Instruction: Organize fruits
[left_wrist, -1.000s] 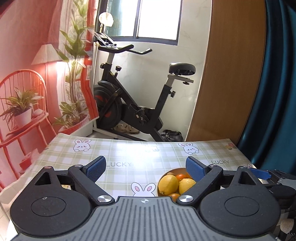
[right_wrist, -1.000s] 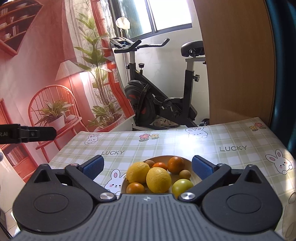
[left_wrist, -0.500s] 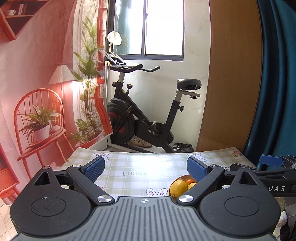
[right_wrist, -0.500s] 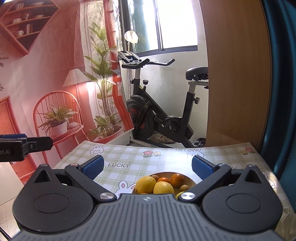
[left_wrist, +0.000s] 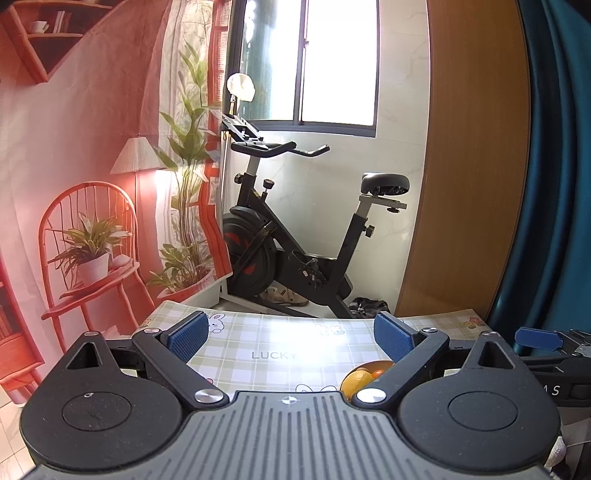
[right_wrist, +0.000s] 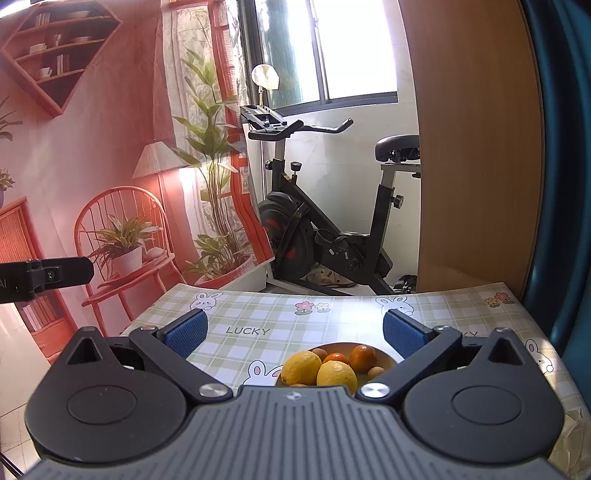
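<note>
Fruit in a shallow tan bowl (right_wrist: 388, 355) on the checked tablecloth (right_wrist: 266, 317): two yellow lemons (right_wrist: 301, 367) in front, oranges (right_wrist: 362, 357) behind, small brown fruits among them. Right gripper (right_wrist: 294, 330) above and short of the bowl, blue pads spread wide, nothing between. Left gripper (left_wrist: 291, 334) likewise spread and empty, bowl at lower right.

Bowl (right_wrist: 388, 355) near rim hidden behind right gripper body, fruit at its near side cut off, bowl (left_wrist: 364, 366) in left view mostly masked by gripper finger, small brown fruits (right_wrist: 376, 370) too small to identify, table (right_wrist: 258, 314) near edge hidden.
</note>
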